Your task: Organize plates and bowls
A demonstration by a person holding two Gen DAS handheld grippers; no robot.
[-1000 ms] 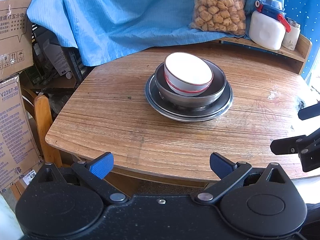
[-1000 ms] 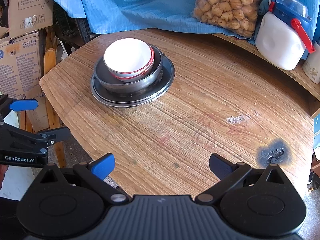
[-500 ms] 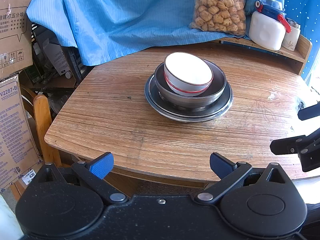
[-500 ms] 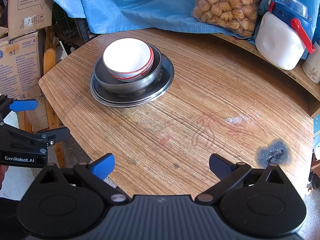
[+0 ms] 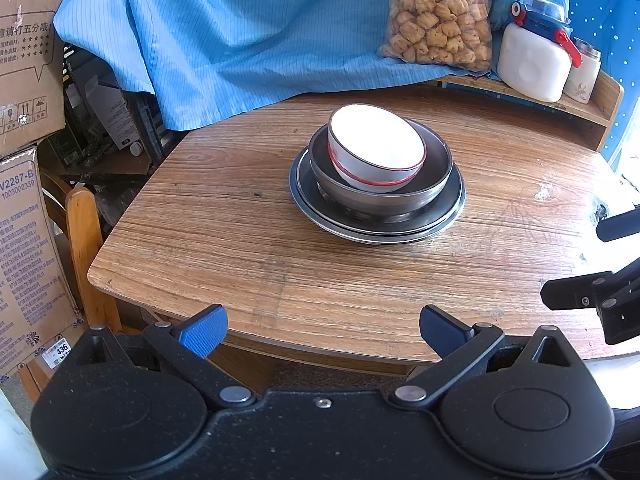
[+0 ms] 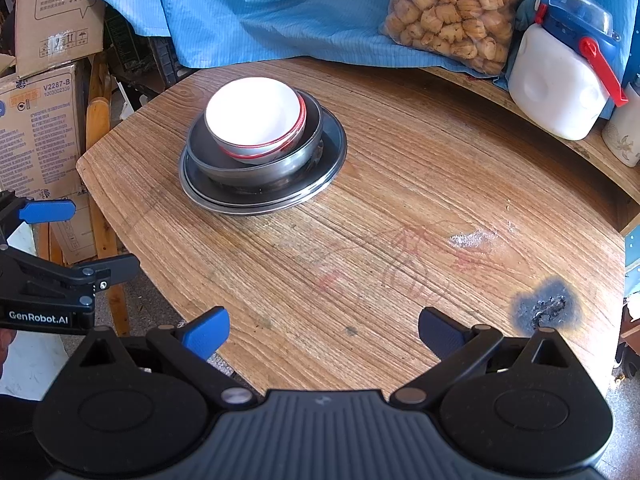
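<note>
A white bowl with a red band sits tilted inside a larger steel bowl, which rests on stacked steel plates on the wooden table. My left gripper hangs open at the table's near edge, well short of the stack, nothing between its blue pads. My right gripper is open over the near part of the table, empty, with the stack far ahead to its left. Each gripper shows at the edge of the other's view.
A bag of biscuits, a white jug with blue lid and a small jar stand on a raised shelf at the back. Blue cloth, cardboard boxes and a wooden chair are at left. A dark burn mark marks the table.
Both views have shifted only slightly; the stack sits marginally nearer and lower in the left wrist view. Nothing was grasped or released.
</note>
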